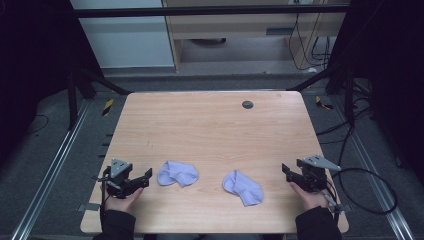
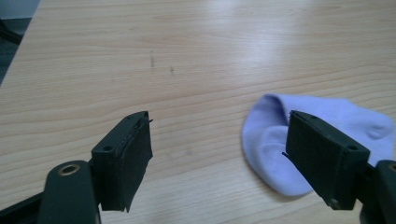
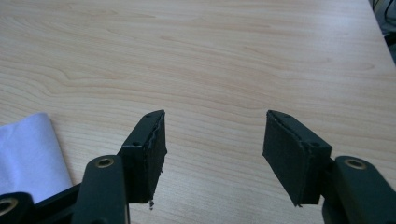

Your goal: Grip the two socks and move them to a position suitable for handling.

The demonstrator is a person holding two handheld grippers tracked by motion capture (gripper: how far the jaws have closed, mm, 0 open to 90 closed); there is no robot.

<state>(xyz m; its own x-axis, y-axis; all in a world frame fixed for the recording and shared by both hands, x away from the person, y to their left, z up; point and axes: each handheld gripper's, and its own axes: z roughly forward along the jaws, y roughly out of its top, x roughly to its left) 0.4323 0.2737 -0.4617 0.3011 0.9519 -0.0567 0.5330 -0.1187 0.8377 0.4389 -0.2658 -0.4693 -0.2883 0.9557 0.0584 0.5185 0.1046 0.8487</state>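
Two pale lilac fabric socks lie on the near half of a light wooden table, a hand-held gripper at either side.

The left lilac sock lies crumpled near the front edge, left of centre; the right lilac sock lies flat right of centre, well apart from it. The left black two-jaw gripper rests in a hand near the table's left edge, just beside the left sock, its jaws spread wide with nothing between them. The right black two-jaw gripper sits near the right edge, clear of the right sock, jaws likewise wide and empty. The light wooden table carries a small dark round disc near its far edge.
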